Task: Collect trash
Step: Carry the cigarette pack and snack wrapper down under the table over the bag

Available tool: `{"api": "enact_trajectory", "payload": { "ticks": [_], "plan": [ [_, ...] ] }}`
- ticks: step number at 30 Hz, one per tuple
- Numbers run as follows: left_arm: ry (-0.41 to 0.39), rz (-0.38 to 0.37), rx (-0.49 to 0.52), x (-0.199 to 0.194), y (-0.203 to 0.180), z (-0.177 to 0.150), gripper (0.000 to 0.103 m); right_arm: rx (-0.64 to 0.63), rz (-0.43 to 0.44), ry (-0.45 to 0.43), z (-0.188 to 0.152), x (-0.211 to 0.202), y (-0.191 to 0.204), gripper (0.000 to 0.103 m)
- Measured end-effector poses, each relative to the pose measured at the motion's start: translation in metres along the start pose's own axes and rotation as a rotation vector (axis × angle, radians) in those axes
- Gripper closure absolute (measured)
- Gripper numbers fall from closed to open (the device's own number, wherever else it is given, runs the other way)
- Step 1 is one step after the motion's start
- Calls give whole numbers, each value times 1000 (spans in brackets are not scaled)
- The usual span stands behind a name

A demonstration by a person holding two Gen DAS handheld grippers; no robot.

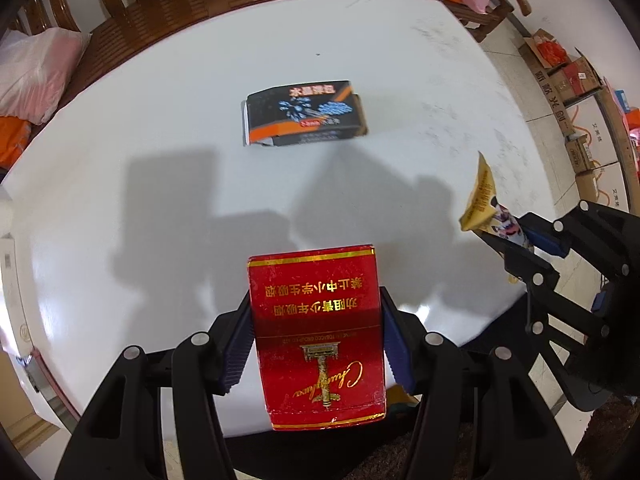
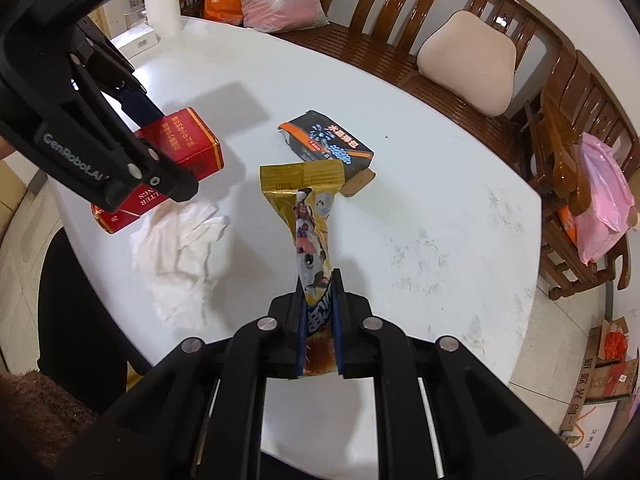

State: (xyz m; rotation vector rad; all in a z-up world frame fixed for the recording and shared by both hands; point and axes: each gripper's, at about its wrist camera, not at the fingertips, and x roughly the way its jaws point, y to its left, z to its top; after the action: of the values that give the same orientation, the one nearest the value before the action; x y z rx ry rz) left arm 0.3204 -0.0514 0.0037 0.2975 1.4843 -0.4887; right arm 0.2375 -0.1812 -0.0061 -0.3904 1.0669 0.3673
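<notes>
Jaws of the left gripper [image 1: 316, 312] clamp a red cigarette pack [image 1: 318, 336] by its two narrow sides, blue pads flat on each. Left wrist view: pack's long axis runs straight out along the fingers, far end past the fingertips, near end back toward the camera; printing reads upside down. It is held above the white surface [image 1: 160, 120]. Black and orange box [image 1: 304, 114] lies flat farther out, well apart from the pack, long axis across the view, one end flap open. At right edge the right gripper [image 1: 516, 236] shows side-on, closed on a yellow snack wrapper [image 1: 482, 200] whose free end points up and left; gripper body partly cut off by the frame.

Right wrist view: right gripper [image 2: 319, 280] jaws narrow, pinching the yellow snack wrapper [image 2: 308, 216] near one end. Wrapper's long axis points forward away from the camera, twisted thin at the pads and fanning out wide at the far end; its far end overlaps the black and orange box [image 2: 328, 144] in view, contact cannot be told. Left gripper [image 2: 160, 144] enters from upper left, holding the red cigarette pack [image 2: 180, 148] tilted, part of the pack hidden behind its fingers. Crumpled white tissue [image 2: 176, 248] lies on the surface [image 2: 420, 220] below the pack. Wooden chairs [image 2: 460, 20] ring the far side; print on the wrapper is too distorted to read.
</notes>
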Motion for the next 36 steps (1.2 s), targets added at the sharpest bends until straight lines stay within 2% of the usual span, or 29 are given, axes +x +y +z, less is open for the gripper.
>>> {"api": "enact_trajectory", "payload": {
  "ticks": [3, 9, 21, 29, 36],
  "plan": [
    [-20, 12, 12, -6, -9, -20, 47, 6, -5, -8, -7, -16, 8, 92],
    [-56, -11, 33, -8, -31, -65, 47, 14, -16, -13, -26, -33, 25, 92],
    [-94, -18, 77, 10, -65, -137, 47, -15, -29, -3, -78, -60, 79, 92],
    [-106, -20, 102, 27, -84, -173, 47, -14, -13, 20, -112, -59, 107, 92],
    [-123, -45, 102, 51, -95, -195, 47, 0, 7, 65, -145, -36, 123, 92]
  ]
}}
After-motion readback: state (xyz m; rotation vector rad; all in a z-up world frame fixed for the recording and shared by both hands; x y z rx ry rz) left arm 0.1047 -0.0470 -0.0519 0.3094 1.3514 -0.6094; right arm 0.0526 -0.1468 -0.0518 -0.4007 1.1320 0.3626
